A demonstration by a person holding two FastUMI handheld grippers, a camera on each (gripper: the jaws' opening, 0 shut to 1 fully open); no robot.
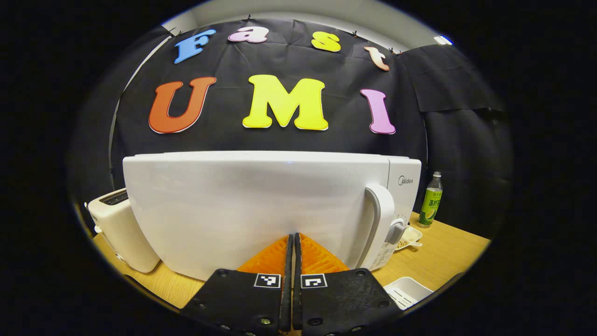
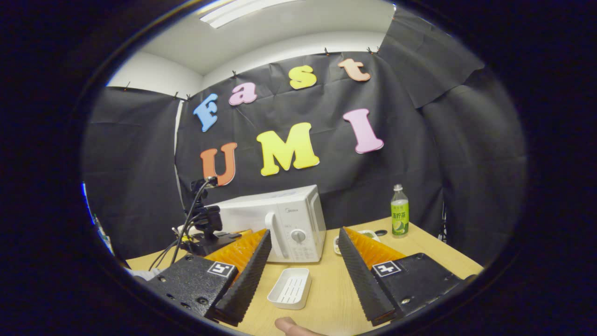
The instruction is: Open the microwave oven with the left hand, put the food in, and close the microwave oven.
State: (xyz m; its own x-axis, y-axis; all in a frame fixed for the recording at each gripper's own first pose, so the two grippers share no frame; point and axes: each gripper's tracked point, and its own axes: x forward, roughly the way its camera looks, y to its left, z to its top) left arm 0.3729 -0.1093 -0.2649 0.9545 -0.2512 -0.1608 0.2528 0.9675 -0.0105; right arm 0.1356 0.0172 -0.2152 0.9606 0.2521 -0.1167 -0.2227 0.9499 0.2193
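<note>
left gripper point(image 1: 294, 242): fingers pressed together, empty, nosed against microwave point(image 1: 261, 210) door, likely pushing it closed | right gripper point(image 2: 303, 247): spread wide, empty, hanging back before microwave | food: can't tell where

The microwave oven point(image 1: 261, 210) stands on the tabletop point(image 1: 443, 252) against the booth's wall, its door handle point(image 1: 378, 219) near the right edge of the door, with the dial point(image 1: 396, 231) just right of it. A toaster point(image 1: 121, 231) sits just left of the oven. Right of the oven lies a small dish point(image 1: 410, 238), and behind that stands a bottle point(image 1: 430, 199). In front, nearer the viewer, an empty tray point(image 2: 290, 288) rests on the tabletop. The left claw point(image 1: 294, 242) is right before the oven door.
</note>
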